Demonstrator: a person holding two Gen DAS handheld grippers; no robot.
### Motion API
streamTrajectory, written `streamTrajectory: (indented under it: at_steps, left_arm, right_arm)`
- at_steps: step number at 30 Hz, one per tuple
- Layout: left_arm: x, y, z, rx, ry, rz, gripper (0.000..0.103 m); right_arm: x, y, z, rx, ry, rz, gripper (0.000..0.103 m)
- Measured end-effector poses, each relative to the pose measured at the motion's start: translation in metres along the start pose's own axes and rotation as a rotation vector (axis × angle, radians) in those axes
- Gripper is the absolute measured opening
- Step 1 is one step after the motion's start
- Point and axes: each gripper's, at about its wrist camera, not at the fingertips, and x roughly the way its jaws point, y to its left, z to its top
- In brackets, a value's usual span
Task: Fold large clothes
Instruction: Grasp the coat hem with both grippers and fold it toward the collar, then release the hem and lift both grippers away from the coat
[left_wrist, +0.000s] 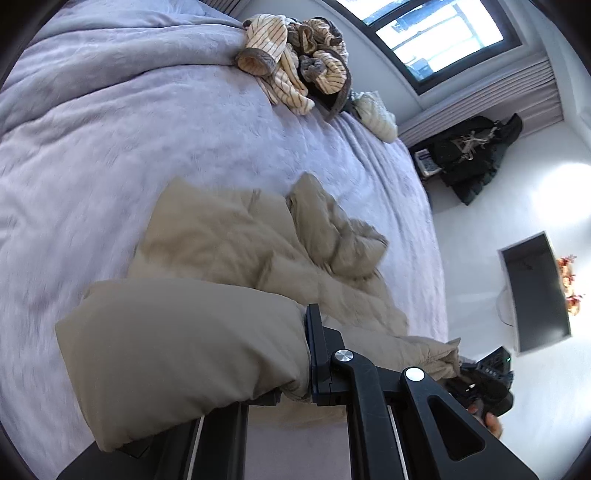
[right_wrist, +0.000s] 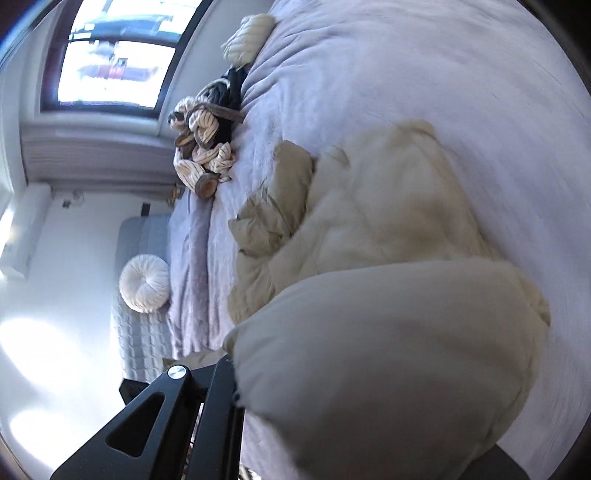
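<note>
Now both grippers' jaws, left gripper (left_wrist: 295, 369) and right gripper (right_wrist: 236, 384), clamp the tan puffer jacket (left_wrist: 229, 236) over the bed (left_wrist: 110, 147)

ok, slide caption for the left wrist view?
Left gripper shut on a beige puffer jacket over the lilac bedspread.

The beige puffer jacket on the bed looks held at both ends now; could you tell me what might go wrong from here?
1. The beige puffer jacket is thick and slippery-looking; each tool, left and right, pinches only an edge, so one could slip out.
2. Its loose sleeve lies bunched, so it may fold in crooked.
3. Dragging could rumple the lilac bedspread.
</note>
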Motion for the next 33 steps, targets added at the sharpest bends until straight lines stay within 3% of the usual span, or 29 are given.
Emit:
streamTrajectory:
  at_steps: [4,9,11,12,14,15,16,18,20,24,25,26,27,29,33]
  left_arm:
    - [0.049,0.01,0.023,0.004,0.033,0.076,0.012]
    - [0.095,0.025,0.039,0.026,0.114,0.155,0.013]
    - [0.102,0.024,0.043,0.046,0.143,0.182,0.018]
    - [0.103,0.021,0.046,0.067,0.151,0.201,0.027]
    - [0.096,0.014,0.047,0.112,0.145,0.223,0.063]
    - [0.088,0.009,0.047,0.133,0.126,0.237,0.091]
    - [0.081,0.005,0.048,0.155,0.108,0.245,0.098]
    - [0.071,-0.002,0.05,0.207,0.098,0.252,0.098]
    - [0.063,-0.005,0.051,0.23,0.084,0.272,0.098]
    - [0.056,-0.008,0.048,0.274,0.033,0.329,0.096]
    - [0.059,-0.008,0.045,0.288,0.025,0.347,0.083]
    - [0.063,-0.009,0.044,0.301,0.036,0.354,0.075]
    - [0.069,-0.008,0.043,0.308,0.055,0.358,0.059]
    - [0.088,-0.006,0.04,0.322,0.086,0.379,0.038]
    - [0.116,0.001,0.042,0.354,0.071,0.453,0.037]
  right_arm:
    - [0.036,-0.001,0.045,0.0,0.032,-0.064,0.009]
    - [0.077,-0.008,0.069,0.014,0.049,-0.136,0.009]
    - [0.089,-0.011,0.075,0.038,0.052,-0.151,0.013]
    - [0.093,-0.011,0.077,0.047,0.052,-0.153,0.013]
    - [0.099,-0.012,0.081,0.063,0.046,-0.172,0.014]
    - [0.099,-0.013,0.081,0.066,0.045,-0.175,0.015]
    - [0.099,-0.011,0.081,0.067,0.044,-0.176,0.019]
    - [0.097,-0.01,0.08,0.063,0.045,-0.174,0.029]
    - [0.093,-0.005,0.08,0.047,0.043,-0.16,0.057]
    - [0.082,0.016,0.079,-0.013,0.028,-0.164,0.062]
    - [0.078,0.022,0.076,-0.033,0.021,-0.169,0.062]
    - [0.072,0.029,0.072,-0.065,0.008,-0.175,0.062]
    - [0.07,0.033,0.069,-0.086,0.003,-0.185,0.059]
    - [0.07,0.041,0.057,-0.169,0.014,-0.24,0.02]
    - [0.082,0.033,0.051,-0.279,0.037,-0.41,0.017]
